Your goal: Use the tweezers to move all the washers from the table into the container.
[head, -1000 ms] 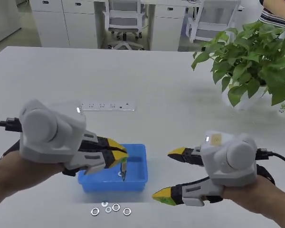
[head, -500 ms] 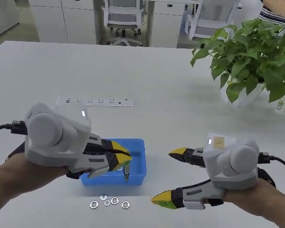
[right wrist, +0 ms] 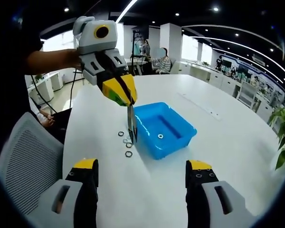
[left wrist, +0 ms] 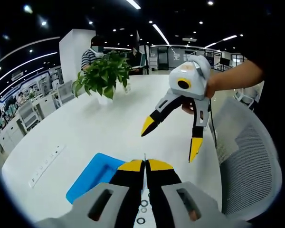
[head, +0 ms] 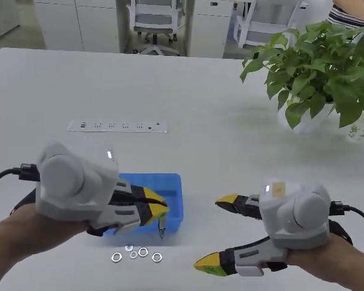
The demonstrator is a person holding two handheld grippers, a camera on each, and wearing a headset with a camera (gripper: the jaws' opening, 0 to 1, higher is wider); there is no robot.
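Right gripper view: left gripper (right wrist: 125, 96) pinches slim tweezers (right wrist: 131, 121) (tips down) near silver ring washers (right wrist: 128, 153); right gripper (right wrist: 142, 166) gapes empty.

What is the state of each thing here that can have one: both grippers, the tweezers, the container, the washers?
Left gripper: shut on the tweezers.
Right gripper: open, empty.
Tweezers: held tips-down, in front of the container.
Container: open-topped, one washer inside.
Washers on the table: loose, clustered before the container.
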